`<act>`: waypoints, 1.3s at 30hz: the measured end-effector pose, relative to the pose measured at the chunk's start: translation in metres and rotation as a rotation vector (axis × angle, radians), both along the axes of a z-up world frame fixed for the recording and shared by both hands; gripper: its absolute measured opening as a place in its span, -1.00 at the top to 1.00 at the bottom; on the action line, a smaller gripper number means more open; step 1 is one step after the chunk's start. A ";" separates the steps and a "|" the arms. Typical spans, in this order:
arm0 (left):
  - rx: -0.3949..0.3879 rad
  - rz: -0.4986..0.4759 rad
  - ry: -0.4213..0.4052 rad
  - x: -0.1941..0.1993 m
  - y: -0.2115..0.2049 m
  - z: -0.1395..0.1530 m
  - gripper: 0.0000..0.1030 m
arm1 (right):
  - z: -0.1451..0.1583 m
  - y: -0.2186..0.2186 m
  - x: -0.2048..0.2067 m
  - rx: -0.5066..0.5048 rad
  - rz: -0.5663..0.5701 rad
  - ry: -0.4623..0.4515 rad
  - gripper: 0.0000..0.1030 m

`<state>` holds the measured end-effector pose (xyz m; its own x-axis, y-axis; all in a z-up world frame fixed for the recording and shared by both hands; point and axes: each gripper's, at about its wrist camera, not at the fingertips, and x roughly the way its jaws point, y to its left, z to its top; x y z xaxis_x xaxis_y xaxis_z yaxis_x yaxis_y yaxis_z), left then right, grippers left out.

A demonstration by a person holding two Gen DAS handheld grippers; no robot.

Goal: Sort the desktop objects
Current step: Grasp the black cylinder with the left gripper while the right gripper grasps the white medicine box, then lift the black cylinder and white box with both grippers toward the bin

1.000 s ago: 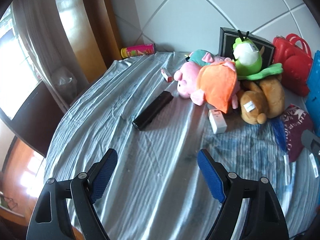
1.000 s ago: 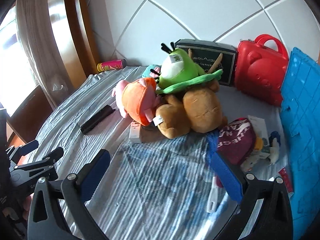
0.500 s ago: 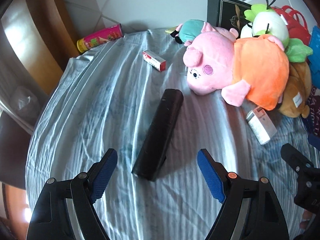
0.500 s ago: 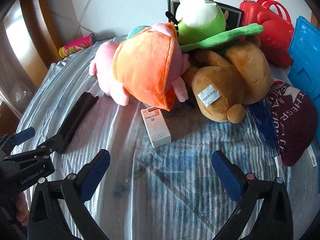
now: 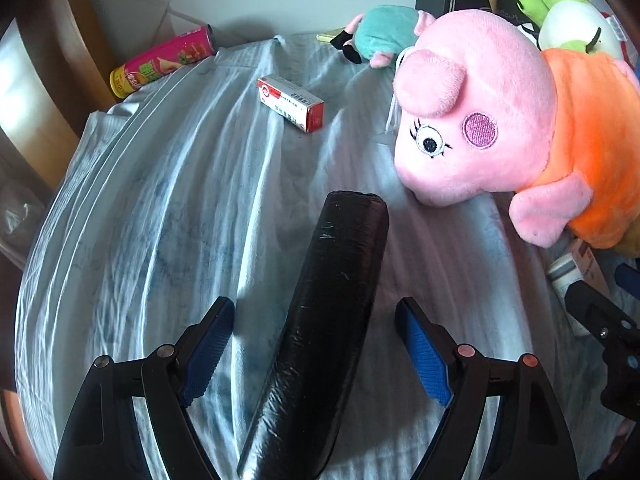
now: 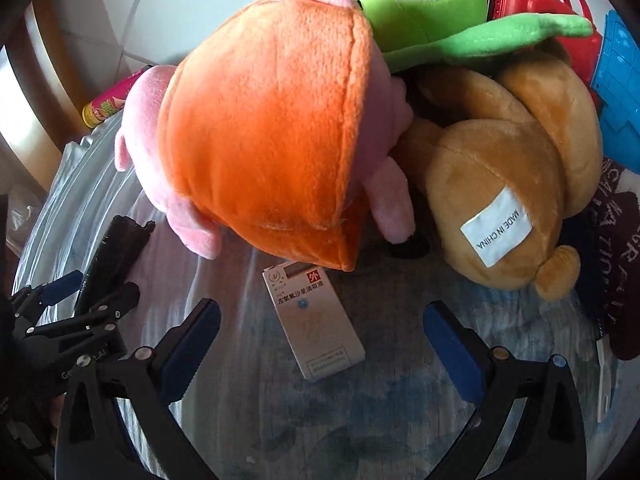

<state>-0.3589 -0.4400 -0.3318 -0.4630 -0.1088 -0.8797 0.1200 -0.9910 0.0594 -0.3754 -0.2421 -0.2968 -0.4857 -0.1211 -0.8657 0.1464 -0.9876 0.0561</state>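
Left hand-held gripper (image 5: 316, 350) gapes wide, straddling black roll (image 5: 320, 332) untouched.

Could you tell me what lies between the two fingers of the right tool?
In the right wrist view, a white medicine box lies flat on the striped cloth between the open right tool's fingers, touching neither.

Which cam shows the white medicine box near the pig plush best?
Right wrist. The white medicine box lies flat between the open right gripper fingers, top face and print legible, far end at the pig plush. Left wrist shows only a sliver at the right edge, beside the plush.
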 end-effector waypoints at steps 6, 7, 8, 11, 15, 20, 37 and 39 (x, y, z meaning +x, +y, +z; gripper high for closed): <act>0.047 -0.021 0.042 0.009 0.008 0.003 -0.07 | -0.008 -0.009 0.002 0.032 0.021 0.000 0.10; 0.038 -0.028 0.047 0.010 0.011 0.004 0.03 | -0.009 -0.010 0.003 0.034 0.026 -0.001 0.10; 0.032 -0.031 0.049 0.012 0.013 0.005 0.23 | -0.009 -0.011 0.005 0.035 0.033 -0.002 0.17; -0.005 -0.034 0.047 0.018 0.019 0.007 0.30 | -0.011 -0.014 0.011 0.039 0.052 -0.004 0.40; -0.038 -0.023 0.047 0.031 0.019 0.014 0.31 | -0.003 -0.012 0.025 0.022 0.063 -0.002 0.40; -0.030 -0.001 0.071 0.048 0.010 0.038 0.28 | 0.017 -0.006 0.048 0.003 0.064 0.013 0.40; -0.031 -0.002 0.027 0.041 0.016 0.016 -0.08 | 0.000 -0.001 0.055 0.016 0.085 -0.040 0.39; -0.034 -0.003 0.040 0.039 0.017 0.016 -0.09 | -0.011 -0.004 0.049 0.020 0.082 -0.065 0.38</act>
